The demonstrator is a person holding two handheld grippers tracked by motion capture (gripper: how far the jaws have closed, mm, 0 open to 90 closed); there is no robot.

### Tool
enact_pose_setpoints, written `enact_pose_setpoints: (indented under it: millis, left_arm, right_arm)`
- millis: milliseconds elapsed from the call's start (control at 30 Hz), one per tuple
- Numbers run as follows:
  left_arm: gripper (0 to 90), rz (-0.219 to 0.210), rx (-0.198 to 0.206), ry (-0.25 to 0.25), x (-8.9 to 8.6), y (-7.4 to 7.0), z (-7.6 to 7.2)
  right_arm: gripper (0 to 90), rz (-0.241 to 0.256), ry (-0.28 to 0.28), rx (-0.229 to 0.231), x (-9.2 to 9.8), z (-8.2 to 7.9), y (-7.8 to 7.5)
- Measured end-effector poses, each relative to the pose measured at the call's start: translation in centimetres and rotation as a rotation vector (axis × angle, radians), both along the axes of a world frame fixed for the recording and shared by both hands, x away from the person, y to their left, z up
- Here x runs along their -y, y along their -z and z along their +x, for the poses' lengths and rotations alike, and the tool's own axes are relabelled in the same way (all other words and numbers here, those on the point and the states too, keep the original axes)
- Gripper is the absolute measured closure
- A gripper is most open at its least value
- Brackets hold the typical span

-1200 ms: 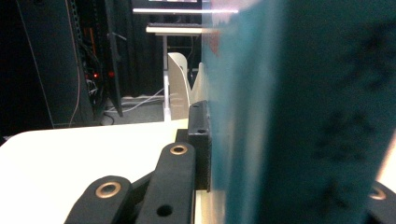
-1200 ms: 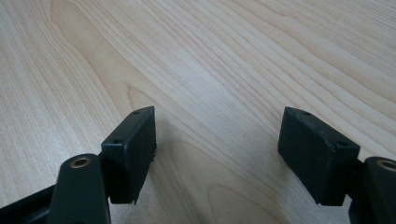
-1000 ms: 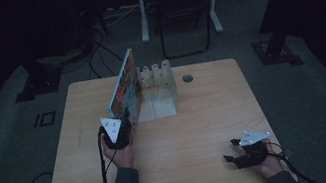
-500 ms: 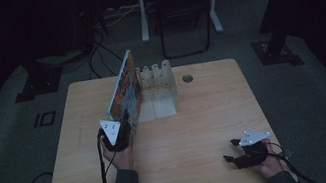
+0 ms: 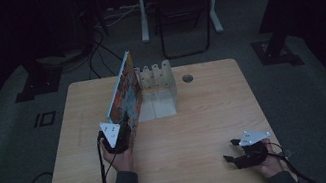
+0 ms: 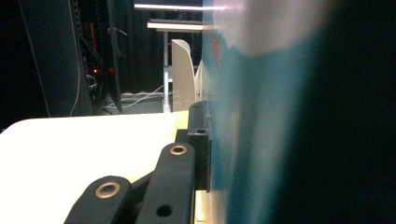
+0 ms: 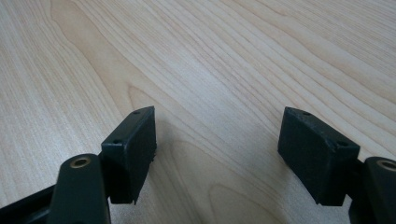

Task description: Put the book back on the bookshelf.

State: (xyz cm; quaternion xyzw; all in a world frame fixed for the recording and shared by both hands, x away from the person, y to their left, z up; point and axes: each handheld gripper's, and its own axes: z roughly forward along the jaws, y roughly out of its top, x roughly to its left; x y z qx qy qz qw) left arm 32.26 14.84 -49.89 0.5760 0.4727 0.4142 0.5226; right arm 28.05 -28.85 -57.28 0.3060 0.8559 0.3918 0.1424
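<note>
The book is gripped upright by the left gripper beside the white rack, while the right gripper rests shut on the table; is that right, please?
Not quite: the right gripper is open, its jaws wide apart over bare table, as the right gripper view shows. The left gripper does hold the book upright beside the rack.

book (image 6: 261, 116) blurred, cut off top/bottom, hides its far jaw; cover print (image 5: 123, 91) unreadable.

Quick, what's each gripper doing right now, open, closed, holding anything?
Left gripper: shut on the picture book, held on edge beside the white rack.
Right gripper: open, holding nothing, over the bare table.
</note>
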Motion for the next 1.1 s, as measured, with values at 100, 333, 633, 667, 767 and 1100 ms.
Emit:
enact_pose_setpoints:
  millis: [100, 333, 633, 667, 767, 1100]
  left_arm:
    - [81.0, 0.0, 0.006, 0.003, 0.01, 0.14, -0.09]
    - [80.7, 0.006, 0.005, 0.009, -0.04, 0.17, -0.16]
    - [79.0, 0.009, 0.007, 0.028, -0.35, 0.17, -0.15]
    - [78.1, 0.011, 0.008, 0.028, -0.41, 0.17, -0.16]
    - [75.3, 0.015, 0.007, 0.036, -0.49, 0.29, -0.22]
    - [67.3, 0.011, 0.0, 0.051, -0.87, 0.68, -0.41]
  right_arm:
    - [27.2, 0.0, 0.0, 0.0, 0.0, 0.0, 0.0]
    - [27.0, -0.001, -0.001, -0.001, -0.01, -0.03, 0.0]
    - [26.9, 0.0, -0.001, -0.002, -0.02, -0.06, 0.0]
    - [26.9, 0.0, -0.001, -0.002, -0.02, -0.06, 0.0]
    - [26.9, -0.001, -0.001, -0.003, -0.02, -0.06, -0.01]
    - [26.9, 0.0, -0.002, -0.002, -0.01, -0.05, 0.0]
